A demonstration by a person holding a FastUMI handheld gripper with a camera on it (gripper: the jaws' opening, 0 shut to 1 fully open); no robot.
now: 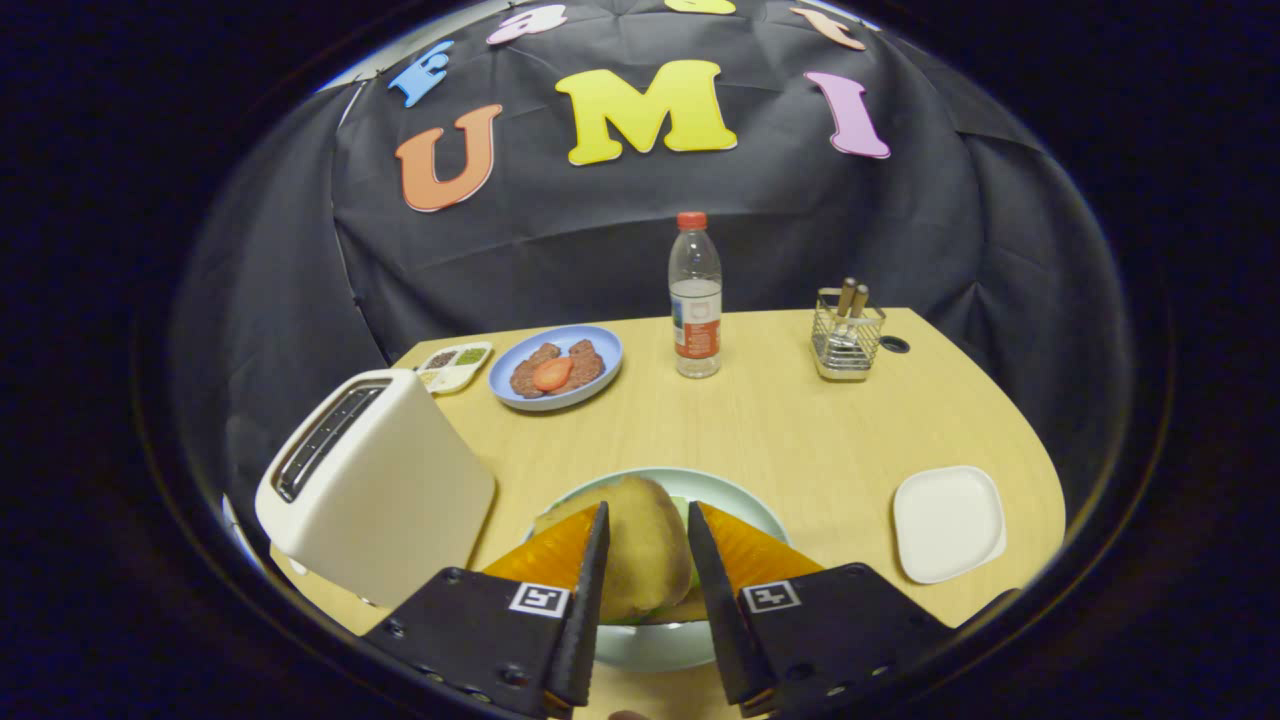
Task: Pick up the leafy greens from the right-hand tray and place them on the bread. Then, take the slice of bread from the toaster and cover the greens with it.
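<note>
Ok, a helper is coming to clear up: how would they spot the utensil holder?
Start at the wooden table, far beyond the fingers, which grip a bread slice. Right of the water bottle stands a wire basket holding handled utensils. It is the table's sole mesh container.

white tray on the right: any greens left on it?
No. The white tray is bare; a bread slice sits between the gripper fingers.

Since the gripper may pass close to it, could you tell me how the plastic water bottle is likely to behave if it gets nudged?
The water bottle stands tall and narrow, so a push near its red cap would probably tip it. It looks only partly full, so likely light. Once down, its round body would probably roll across the table. The gripper holds bread.
</note>
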